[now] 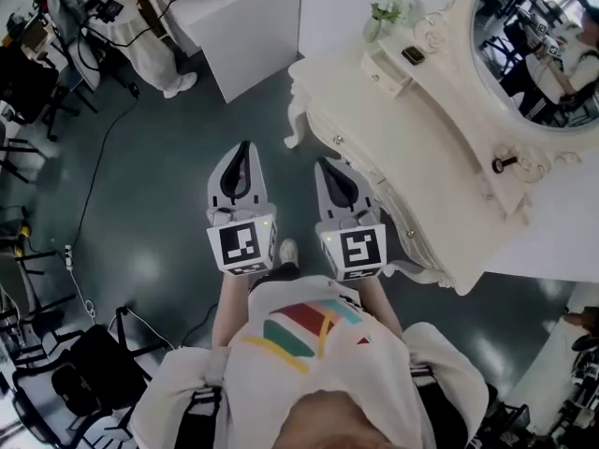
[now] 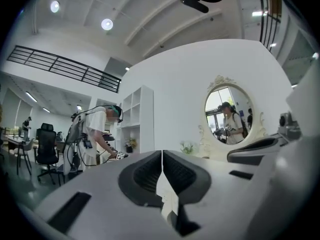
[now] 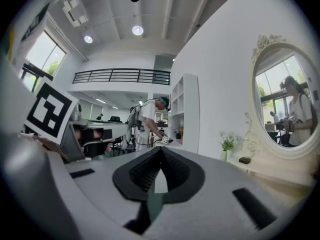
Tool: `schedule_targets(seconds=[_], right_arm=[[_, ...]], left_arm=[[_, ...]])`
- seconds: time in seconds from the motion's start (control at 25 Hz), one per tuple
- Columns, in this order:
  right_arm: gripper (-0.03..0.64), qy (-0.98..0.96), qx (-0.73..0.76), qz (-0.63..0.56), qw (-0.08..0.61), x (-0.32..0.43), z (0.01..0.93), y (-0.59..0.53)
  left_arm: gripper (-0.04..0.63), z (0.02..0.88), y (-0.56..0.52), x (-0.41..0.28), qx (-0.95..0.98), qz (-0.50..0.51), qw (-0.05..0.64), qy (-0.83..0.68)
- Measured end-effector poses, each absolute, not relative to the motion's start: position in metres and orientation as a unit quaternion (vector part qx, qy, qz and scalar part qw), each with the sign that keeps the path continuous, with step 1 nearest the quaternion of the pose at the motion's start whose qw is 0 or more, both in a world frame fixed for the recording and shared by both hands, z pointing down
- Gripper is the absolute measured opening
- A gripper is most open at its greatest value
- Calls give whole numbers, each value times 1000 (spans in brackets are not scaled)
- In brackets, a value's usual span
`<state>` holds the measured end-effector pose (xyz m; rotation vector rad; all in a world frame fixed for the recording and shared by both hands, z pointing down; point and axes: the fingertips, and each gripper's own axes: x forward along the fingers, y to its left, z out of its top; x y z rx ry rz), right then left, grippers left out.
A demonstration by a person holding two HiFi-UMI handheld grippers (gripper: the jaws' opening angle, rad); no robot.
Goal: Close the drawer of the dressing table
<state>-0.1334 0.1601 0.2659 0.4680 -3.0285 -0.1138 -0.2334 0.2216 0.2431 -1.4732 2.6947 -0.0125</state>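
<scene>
The white dressing table (image 1: 440, 157) with its round mirror (image 1: 538, 45) stands to my right. A small upper drawer (image 1: 386, 71) juts out from the shelf below the mirror, toward the table's top. My left gripper (image 1: 245, 146) and right gripper (image 1: 328, 162) are held side by side over the floor, just left of the table's front edge, touching nothing. Both are shut and empty: the pads meet in the left gripper view (image 2: 162, 154) and in the right gripper view (image 3: 161, 149). The mirror (image 3: 285, 104) shows at the right of the right gripper view.
A vase of flowers (image 1: 384, 12) and a small dark item (image 1: 413, 54) sit on the table's shelf. A white desk (image 1: 248, 26) stands at the back, with a person (image 1: 150, 26) bent over it. Chairs (image 1: 28, 82), floor cables (image 1: 94, 185) and a black bag (image 1: 94, 363) lie left.
</scene>
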Motion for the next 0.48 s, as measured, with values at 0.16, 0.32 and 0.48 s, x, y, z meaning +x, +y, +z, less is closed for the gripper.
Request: schedule_targets(seconds=[0.16, 0.32, 0.48], right_arm=[[0, -976, 214, -26, 25, -142, 261, 130], [0, -970, 239, -16, 37, -137, 265, 106], [0, -963, 267, -12, 38, -125, 270, 88]], left_arm=[[8, 238, 188, -250, -522, -11, 42, 852], [8, 235, 165, -248, -540, -3, 40, 841], [8, 248, 142, -232, -568, -6, 26, 823]])
